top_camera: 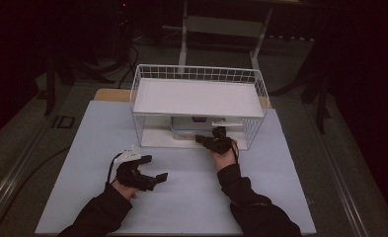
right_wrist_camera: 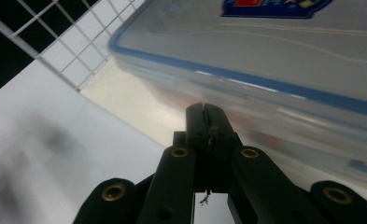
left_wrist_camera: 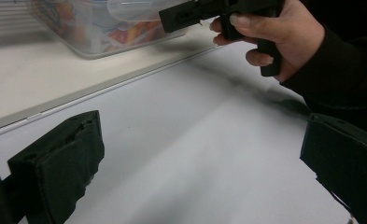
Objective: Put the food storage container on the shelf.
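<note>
A clear plastic box [top_camera: 190, 126] with a blue-rimmed lid [right_wrist_camera: 274, 51] and colourful contents [left_wrist_camera: 90, 28] sits on the lower shelf of a white wire rack [top_camera: 196, 74]. My right gripper [top_camera: 201, 139] is at the box's front side with its jaws pressed together and nothing visible between them [right_wrist_camera: 204, 114]; the left gripper view shows the hand holding it [left_wrist_camera: 172, 18] just beside the box's lid tab. My left gripper [top_camera: 154, 168] rests low over the white table, open, with bare table between its fingers [left_wrist_camera: 200, 172].
The rack's upper shelf [top_camera: 196, 96] overhangs the box, and wire mesh [right_wrist_camera: 55, 42] closes its sides. The white table top [top_camera: 181, 202] stretches in front of the rack. Around the table are a dark floor and metal frame legs [top_camera: 184, 29] behind.
</note>
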`<state>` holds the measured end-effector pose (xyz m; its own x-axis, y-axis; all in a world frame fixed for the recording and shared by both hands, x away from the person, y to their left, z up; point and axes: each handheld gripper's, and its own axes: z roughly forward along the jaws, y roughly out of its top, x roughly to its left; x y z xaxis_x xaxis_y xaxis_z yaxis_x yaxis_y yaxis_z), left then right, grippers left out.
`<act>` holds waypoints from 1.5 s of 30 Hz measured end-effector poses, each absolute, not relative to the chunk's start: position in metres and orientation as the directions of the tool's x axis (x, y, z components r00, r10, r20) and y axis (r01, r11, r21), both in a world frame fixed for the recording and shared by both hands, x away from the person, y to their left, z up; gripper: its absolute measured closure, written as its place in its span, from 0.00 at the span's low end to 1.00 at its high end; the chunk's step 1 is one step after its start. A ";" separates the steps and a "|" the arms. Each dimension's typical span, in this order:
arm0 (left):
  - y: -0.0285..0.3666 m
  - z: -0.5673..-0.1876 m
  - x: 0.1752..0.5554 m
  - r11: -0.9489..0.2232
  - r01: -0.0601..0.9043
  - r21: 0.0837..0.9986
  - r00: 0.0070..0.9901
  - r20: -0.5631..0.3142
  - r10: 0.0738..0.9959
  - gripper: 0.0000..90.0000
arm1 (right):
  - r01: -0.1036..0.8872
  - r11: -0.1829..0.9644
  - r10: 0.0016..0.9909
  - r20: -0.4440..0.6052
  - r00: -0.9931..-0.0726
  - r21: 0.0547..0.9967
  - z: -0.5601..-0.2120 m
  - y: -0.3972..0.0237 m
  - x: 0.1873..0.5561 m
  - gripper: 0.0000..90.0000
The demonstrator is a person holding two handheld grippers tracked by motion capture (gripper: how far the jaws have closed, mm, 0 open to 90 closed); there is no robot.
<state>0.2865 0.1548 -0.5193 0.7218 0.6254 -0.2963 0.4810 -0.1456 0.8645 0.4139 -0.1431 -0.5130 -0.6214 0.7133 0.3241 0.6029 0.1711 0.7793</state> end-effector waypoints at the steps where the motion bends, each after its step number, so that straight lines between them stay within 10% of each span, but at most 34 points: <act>1: 0.155 -0.519 0.286 -0.148 0.479 0.865 0.722 -0.293 0.626 0.00 | 0.605 0.170 0.705 0.333 -0.626 0.778 -0.512 -0.143 0.411 0.98; 8: 0.154 -0.516 0.283 -0.152 0.472 0.868 0.724 -0.284 0.628 0.00 | 0.588 0.183 0.679 0.331 -0.655 0.788 -0.506 -0.146 0.395 0.82; 18: 0.151 -0.514 0.282 -0.169 0.469 0.867 0.732 -0.274 0.624 0.00 | 0.568 0.156 0.607 0.375 -0.701 0.809 -0.498 -0.158 0.370 0.27; 45: 0.148 -0.512 0.270 -0.213 0.426 0.879 0.760 -0.220 0.612 0.00 | 0.463 0.199 0.643 0.242 -0.726 0.864 -0.497 -0.219 0.321 0.19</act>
<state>0.2697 0.1477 -0.5123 0.7599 0.6117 -0.2197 0.4260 -0.2134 0.8792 0.3213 -0.2190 -0.4968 -0.7265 0.6433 0.2416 0.4632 0.1986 0.8637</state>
